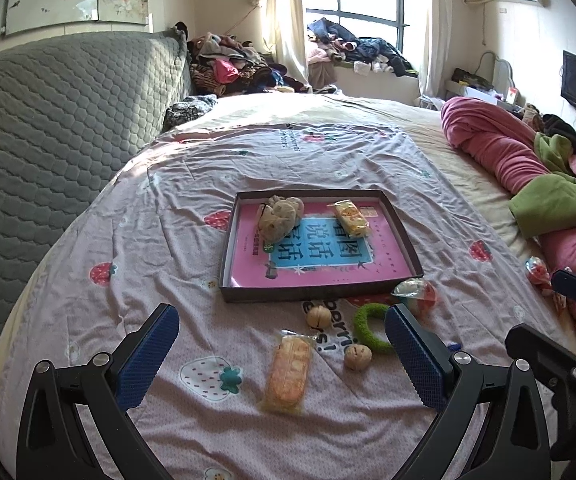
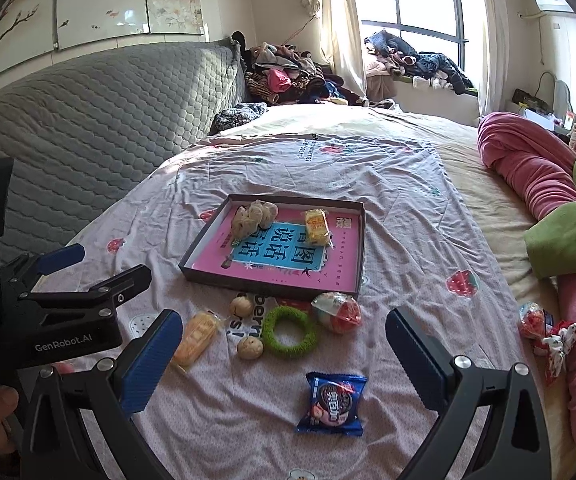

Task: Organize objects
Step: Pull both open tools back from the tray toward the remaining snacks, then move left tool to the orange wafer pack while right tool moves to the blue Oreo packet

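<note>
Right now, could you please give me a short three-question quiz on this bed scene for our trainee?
1. True or false: the yellow snack packet lies inside the tray.
2. How many walnuts lie loose on the sheet in front of the tray?
3. Which item lies closest between the right tool's fingers: A) the green ring, B) the blue cookie packet, C) the walnuts?

Key: 1 true; 2 two; 3 B.

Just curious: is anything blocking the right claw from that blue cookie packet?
Nothing visible: the open right claw hangs over bare bedsheet, with the blue cookie packet lying alone between its fingers.
</note>
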A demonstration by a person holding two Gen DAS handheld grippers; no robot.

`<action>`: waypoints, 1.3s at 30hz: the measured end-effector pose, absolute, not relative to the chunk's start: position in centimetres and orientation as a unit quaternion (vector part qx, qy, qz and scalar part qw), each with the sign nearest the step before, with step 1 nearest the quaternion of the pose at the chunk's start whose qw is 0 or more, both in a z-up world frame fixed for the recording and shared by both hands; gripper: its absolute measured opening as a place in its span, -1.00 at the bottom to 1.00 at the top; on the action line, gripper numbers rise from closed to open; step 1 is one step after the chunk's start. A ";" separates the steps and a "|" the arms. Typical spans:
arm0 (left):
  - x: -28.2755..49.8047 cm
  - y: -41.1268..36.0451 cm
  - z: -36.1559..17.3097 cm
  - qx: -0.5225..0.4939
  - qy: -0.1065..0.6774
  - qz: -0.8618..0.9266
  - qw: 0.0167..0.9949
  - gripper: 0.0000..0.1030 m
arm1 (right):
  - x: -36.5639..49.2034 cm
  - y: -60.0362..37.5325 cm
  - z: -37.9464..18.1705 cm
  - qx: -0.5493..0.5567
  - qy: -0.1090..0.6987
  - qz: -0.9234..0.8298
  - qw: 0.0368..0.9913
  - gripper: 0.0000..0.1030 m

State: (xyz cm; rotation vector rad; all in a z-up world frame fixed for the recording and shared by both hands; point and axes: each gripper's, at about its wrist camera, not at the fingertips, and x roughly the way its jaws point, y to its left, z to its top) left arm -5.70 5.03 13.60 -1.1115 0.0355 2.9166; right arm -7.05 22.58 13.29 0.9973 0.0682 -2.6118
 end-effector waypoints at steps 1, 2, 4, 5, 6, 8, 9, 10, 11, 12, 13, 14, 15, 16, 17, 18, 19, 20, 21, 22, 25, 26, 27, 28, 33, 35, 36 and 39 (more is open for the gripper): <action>-5.4 5.1 13.6 -0.355 0.013 0.935 0.011 0.99 | -6.9 22.6 13.2 0.351 0.025 -0.920 0.170 0.99; -5.2 5.1 13.6 -0.354 0.015 0.935 0.011 0.99 | -6.7 22.7 13.1 0.351 0.027 -0.921 0.169 0.99; -4.7 5.1 13.4 -0.354 0.015 0.935 0.012 0.99 | -6.2 22.8 12.8 0.352 0.026 -0.921 0.167 0.99; -4.5 5.1 13.3 -0.354 0.015 0.935 0.012 0.99 | -6.1 22.9 12.7 0.352 0.026 -0.920 0.168 0.99; -4.4 5.1 13.2 -0.356 0.016 0.934 0.012 0.99 | -5.9 23.0 12.6 0.353 0.024 -0.920 0.167 0.99; -4.1 5.1 12.8 -0.357 0.019 0.934 0.012 0.99 | -5.5 23.1 12.1 0.357 0.024 -0.919 0.167 0.99; -4.0 5.1 12.7 -0.358 0.021 0.933 0.012 0.99 | -5.3 23.1 11.9 0.358 0.026 -0.919 0.167 0.99; -3.9 5.0 12.5 -0.359 0.022 0.933 0.012 0.99 | -5.1 23.1 11.7 0.358 0.028 -0.918 0.166 0.99; -3.8 5.0 12.3 -0.361 0.022 0.932 0.012 0.99 | -5.0 23.0 11.6 0.359 0.030 -0.918 0.164 0.99; -3.7 5.0 12.0 -0.362 0.021 0.932 0.014 0.99 | -4.8 23.0 11.4 0.360 0.034 -0.918 0.162 0.99; -3.6 5.0 11.8 -0.363 0.021 0.932 0.014 0.99 | -4.7 23.0 11.2 0.360 0.035 -0.918 0.161 0.99; -3.5 5.0 11.7 -0.363 0.022 0.931 0.014 0.99 | -4.5 23.1 11.1 0.360 0.036 -0.919 0.159 0.99; -3.4 5.0 11.4 -0.364 0.023 0.931 0.014 0.99 | -4.4 23.1 10.9 0.360 0.038 -0.919 0.157 0.99; -3.4 5.0 11.1 -0.365 0.024 0.931 0.013 0.99 | -4.2 23.1 10.6 0.361 0.039 -0.918 0.157 0.99; -3.3 5.1 10.8 -0.366 0.025 0.930 0.014 0.99 | -4.1 23.2 10.5 0.362 0.039 -0.918 0.156 0.99; -3.1 5.1 10.5 -0.367 0.026 0.930 0.015 0.99 | -4.0 23.2 10.3 0.363 0.039 -0.918 0.156 0.99; -3.1 5.1 10.3 -0.368 0.027 0.929 0.015 0.99 | -3.9 23.3 10.1 0.364 0.039 -0.917 0.156 0.99; -3.1 5.2 10.1 -0.369 0.027 0.929 0.016 0.99 | -3.8 23.3 9.9 0.365 0.040 -0.917 0.155 0.99; -3.0 5.1 9.8 -0.369 0.026 0.929 0.018 0.99 | -3.7 23.3 9.7 0.366 0.041 -0.917 0.154 0.99; -2.9 5.2 9.6 -0.371 0.027 0.928 0.018 0.99 | -3.7 23.4 9.4 0.367 0.043 -0.917 0.153 0.99; -2.9 5.3 8.8 -0.376 0.030 0.926 0.019 0.99 | -3.5 23.5 8.8 0.371 0.045 -0.915 0.151 0.99; -2.9 5.4 8.5 -0.377 0.030 0.926 0.019 0.99 | -3.5 23.5 8.6 0.372 0.045 -0.915 0.150 0.99; -2.9 5.4 8.4 -0.377 0.031 0.925 0.019 0.99 | -3.5 23.6 8.4 0.373 0.045 -0.915 0.149 0.99; -2.9 5.5 8.1 -0.378 0.033 0.925 0.018 0.99 | -3.5 23.6 8.3 0.374 0.045 -0.915 0.148 0.99; -2.9 5.7 7.1 -0.378 0.037 0.925 0.022 0.99 | -3.6 23.8 7.5 0.378 0.048 -0.914 0.142 0.99; -2.9 5.8 6.6 -0.380 0.038 0.924 0.024 0.99 | -3.6 23.9 7.3 0.379 0.047 -0.913 0.142 0.99; -2.9 5.9 6.4 -0.381 0.039 0.924 0.024 0.99 | -3.7 24.0 7.1 0.379 0.046 -0.913 0.141 0.99; -2.9 6.1 5.6 -0.383 0.043 0.922 0.028 0.99 | -3.7 24.0 6.6 0.382 0.049 -0.912 0.140 0.99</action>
